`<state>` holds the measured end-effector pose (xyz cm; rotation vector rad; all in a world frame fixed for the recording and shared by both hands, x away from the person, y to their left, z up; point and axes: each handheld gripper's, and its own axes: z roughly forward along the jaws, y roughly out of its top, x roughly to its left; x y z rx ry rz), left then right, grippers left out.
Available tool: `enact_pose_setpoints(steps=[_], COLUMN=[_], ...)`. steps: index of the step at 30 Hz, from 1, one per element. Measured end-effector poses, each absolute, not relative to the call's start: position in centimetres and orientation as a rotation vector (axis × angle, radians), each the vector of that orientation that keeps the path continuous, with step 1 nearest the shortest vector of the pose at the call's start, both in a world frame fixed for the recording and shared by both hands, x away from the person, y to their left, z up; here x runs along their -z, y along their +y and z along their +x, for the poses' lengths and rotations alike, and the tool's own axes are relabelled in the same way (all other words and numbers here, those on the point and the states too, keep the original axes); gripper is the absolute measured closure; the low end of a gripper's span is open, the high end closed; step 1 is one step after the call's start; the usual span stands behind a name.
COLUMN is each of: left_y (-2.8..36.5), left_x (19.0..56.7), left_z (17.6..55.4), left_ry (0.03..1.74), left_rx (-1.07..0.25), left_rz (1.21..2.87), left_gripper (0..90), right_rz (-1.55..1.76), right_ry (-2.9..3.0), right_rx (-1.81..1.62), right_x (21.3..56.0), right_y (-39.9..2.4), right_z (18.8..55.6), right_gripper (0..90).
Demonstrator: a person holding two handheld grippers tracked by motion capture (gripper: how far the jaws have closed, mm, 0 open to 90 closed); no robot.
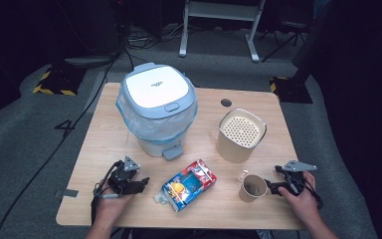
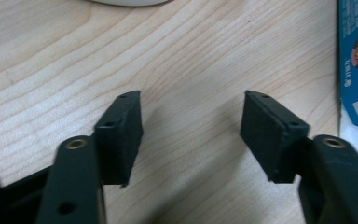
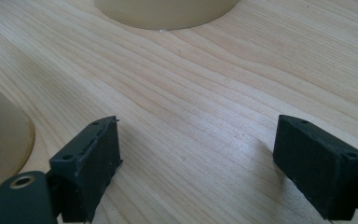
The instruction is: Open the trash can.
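We hold the left tongs [image 1: 140, 185] at the lower left of the high view, jaws spread wide and empty. Our right tongs [image 1: 271, 187] sit at the lower right, jaws also parted. Both hands enter from the bottom edge, resting low over the surface [image 1: 104, 149].

Even overhead light brightens the wooden table [image 1: 104, 149] while the floor beyond both grippers falls into darkness, soft shadows pool under and between the left gripper [image 2: 191, 126] jaws, and the jaw bases nearest each gripper camera blur out of focus.
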<state>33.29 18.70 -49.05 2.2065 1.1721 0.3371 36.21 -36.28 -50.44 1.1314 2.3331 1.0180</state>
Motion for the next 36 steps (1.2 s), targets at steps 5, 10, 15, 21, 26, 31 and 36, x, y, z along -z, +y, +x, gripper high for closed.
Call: enact_pose_setpoints(steps=[5,10,15,21,26,31,36], left_y=[18.4,18.6,19.3,20.2,20.5,21.0,21.5], left_x=[48.5,47.3,46.7,44.7,43.7,42.3,40.7], left_z=[33.2,33.0,33.0,32.5,32.4,32.3,32.2], left_ry=[1.148,1.112,1.053,0.987,0.951,0.920,0.891], left_rx=[-0.330,-0.279,-0.222,-0.239,-0.237,-0.266,-0.278], left_rz=[2.229,2.181,2.142,2.096,2.055,1.982,1.896], left_gripper=[55.1,72.1,86.1,90.0,90.0,90.0,90.0], right_rz=[1.131,1.131,1.132,1.131,1.132,1.132,1.132], right_ry=[2.333,2.333,2.333,2.331,2.330,2.331,2.330], right_rx=[-1.018,-1.018,-1.018,-1.016,-1.017,-1.016,-1.017], right_x=[50.4,50.4,50.4,50.4,50.5,50.4,50.5], right_y=[-36.3,-36.3,-36.3,-36.3,-36.2,-36.2,-36.2], right_z=[36.2,36.2,36.2,36.2,36.2,36.2,36.2], right_gripper=[14.7,14.6,14.6,14.6,14.5,14.5,14.5])
